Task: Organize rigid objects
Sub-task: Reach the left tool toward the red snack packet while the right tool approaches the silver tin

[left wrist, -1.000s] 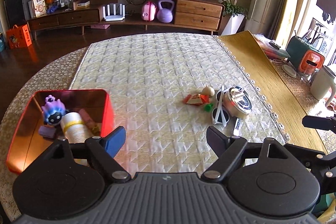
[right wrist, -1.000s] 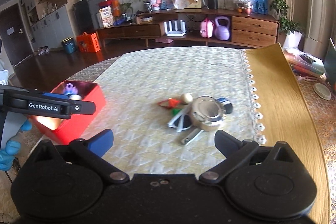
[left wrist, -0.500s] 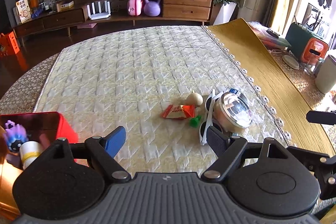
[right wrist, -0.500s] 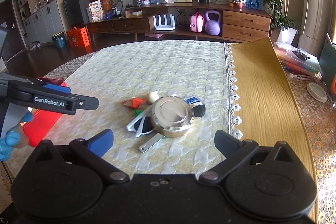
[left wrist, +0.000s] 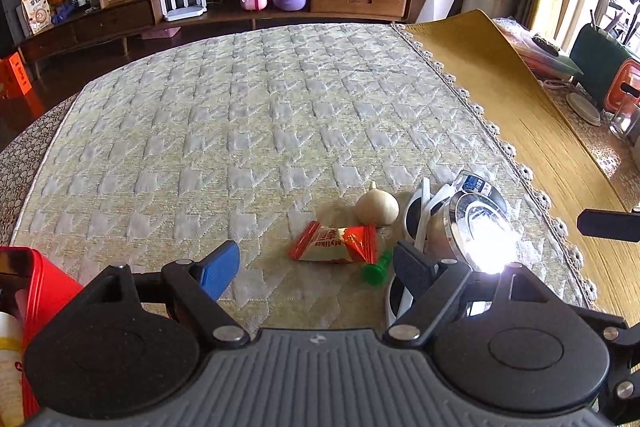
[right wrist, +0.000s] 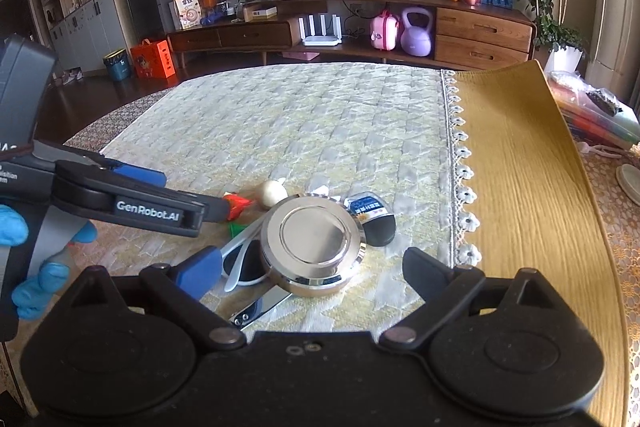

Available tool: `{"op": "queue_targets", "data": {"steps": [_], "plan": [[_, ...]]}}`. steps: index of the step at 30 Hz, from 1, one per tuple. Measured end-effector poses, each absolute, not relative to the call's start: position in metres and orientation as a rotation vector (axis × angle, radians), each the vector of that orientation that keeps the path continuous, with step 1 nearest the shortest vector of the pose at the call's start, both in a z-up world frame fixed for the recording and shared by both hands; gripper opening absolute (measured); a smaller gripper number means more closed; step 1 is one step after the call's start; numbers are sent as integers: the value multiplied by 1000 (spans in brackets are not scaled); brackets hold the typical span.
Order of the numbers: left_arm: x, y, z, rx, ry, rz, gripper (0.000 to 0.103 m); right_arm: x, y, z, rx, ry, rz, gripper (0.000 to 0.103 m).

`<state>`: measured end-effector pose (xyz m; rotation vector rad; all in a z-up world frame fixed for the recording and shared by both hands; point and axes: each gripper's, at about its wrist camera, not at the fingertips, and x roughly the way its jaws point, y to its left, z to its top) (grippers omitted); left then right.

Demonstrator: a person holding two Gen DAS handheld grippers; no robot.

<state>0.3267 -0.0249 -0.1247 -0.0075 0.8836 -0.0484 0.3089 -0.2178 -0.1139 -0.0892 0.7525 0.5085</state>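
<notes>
A small pile lies on the quilted cloth: a round silver tin (right wrist: 314,245), white sunglasses (right wrist: 244,259), a red snack packet (left wrist: 334,245), a beige ball (left wrist: 377,207), a green piece (left wrist: 376,269), a metal clip (right wrist: 260,307) and a dark pouch (right wrist: 374,219). My left gripper (left wrist: 316,267) is open and empty, just short of the snack packet. My right gripper (right wrist: 312,269) is open and empty, with the silver tin just ahead of its jaws. The red box (left wrist: 44,291) shows at the left edge.
A wooden mat (right wrist: 528,187) covers the table's right side past the lace edge. A toaster and cups (left wrist: 608,83) stand at the far right. A low sideboard (right wrist: 360,23) is across the room.
Both grippers have moved closer to the pile. The left one has swung right, away from the red box, which has slid to the view's left edge. Both stay open.
</notes>
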Motion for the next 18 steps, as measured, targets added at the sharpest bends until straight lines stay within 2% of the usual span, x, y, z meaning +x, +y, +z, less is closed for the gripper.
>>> {"op": "queue_targets", "data": {"steps": [18], "plan": [[354,-18,-153,-31,907,-54,84,337,-208,-134,-74,777,521,96]]}}
